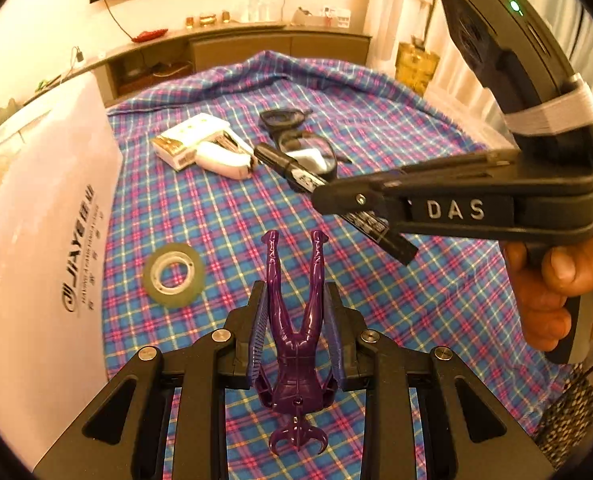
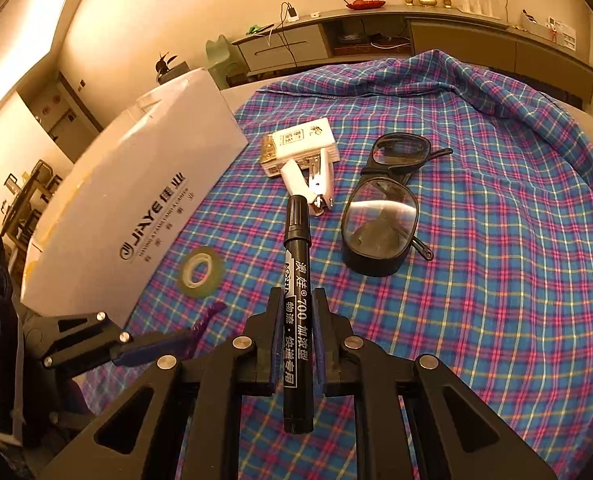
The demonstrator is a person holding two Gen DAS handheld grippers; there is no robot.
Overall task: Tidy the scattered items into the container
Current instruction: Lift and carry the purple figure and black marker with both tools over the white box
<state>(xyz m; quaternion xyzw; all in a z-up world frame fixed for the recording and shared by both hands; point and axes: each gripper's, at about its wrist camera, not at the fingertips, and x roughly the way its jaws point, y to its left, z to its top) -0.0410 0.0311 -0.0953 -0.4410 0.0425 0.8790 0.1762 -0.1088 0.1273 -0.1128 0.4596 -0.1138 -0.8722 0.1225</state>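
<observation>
Left wrist view: left gripper point(image 1: 295, 312) fingers pinch a purple figure point(image 1: 296, 344); right gripper point(image 2: 295, 320) fingers pinch a black marker point(image 2: 296, 304) above the plaid cloth point(image 2: 476, 280).

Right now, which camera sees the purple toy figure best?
The left wrist view: the purple toy figure fills the middle, clamped in the left gripper. The right wrist view catches only its legs.

warm amber indoor light | sharp centre | fisheye-bent, dark-vignetted edges
</observation>
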